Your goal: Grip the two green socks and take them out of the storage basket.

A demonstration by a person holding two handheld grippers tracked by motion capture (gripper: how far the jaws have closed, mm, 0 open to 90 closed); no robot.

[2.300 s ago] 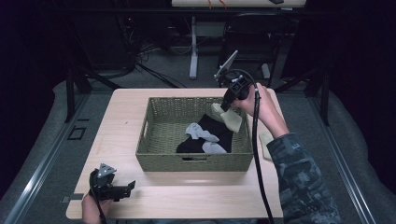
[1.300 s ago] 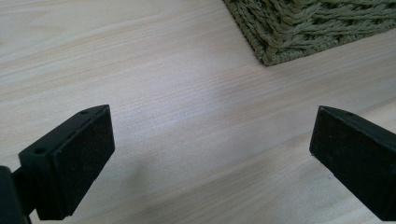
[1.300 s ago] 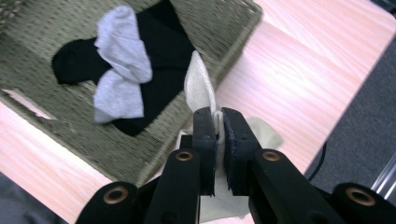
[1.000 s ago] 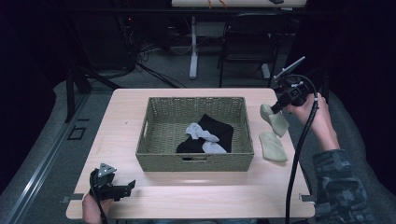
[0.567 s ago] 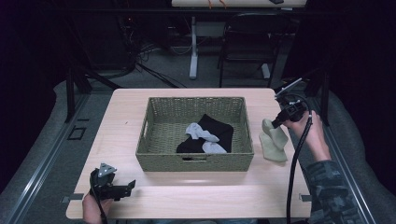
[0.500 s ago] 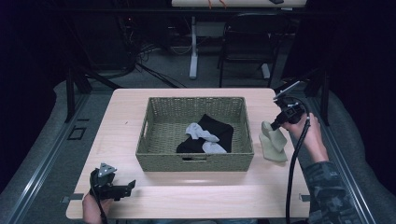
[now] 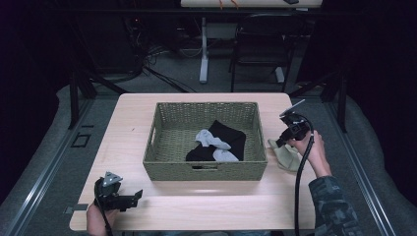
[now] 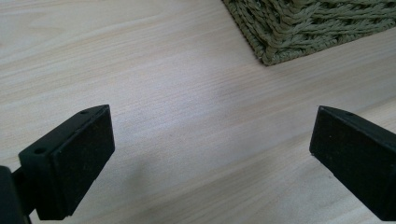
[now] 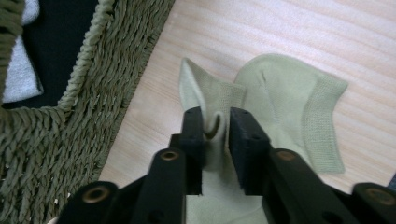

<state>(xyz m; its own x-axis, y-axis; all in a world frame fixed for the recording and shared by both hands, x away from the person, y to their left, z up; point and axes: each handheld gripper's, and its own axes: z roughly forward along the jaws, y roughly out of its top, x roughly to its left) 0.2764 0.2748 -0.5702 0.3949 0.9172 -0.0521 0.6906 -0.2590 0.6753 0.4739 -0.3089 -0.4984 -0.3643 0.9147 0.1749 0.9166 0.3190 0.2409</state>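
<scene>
A woven green basket [image 7: 162,161] stands mid-table and holds a black sock [image 7: 231,137] and grey socks [image 7: 210,139]. To its right two pale green socks [image 7: 286,156] lie on the table. My right gripper [image 7: 282,143] is shut on one pale green sock [image 9: 215,122], pinching a fold of it just above the other sock [image 9: 299,107], beside the basket's corner [image 9: 88,93]. At the front left my left gripper [image 7: 134,197] rests low over bare wood, open, with nothing between its fingers [image 8: 70,158]; a basket corner [image 8: 289,32] lies ahead of it.
The table's front edge [image 7: 196,228] runs close to my left gripper. A chair [image 7: 258,44] and a table leg [image 7: 203,54] stand behind the table on the floor. Bare wood lies left of the basket and along the front.
My right gripper carried the pale green sock from above the basket out to the right, then lowered it beside the other one. The left gripper has stayed put.
</scene>
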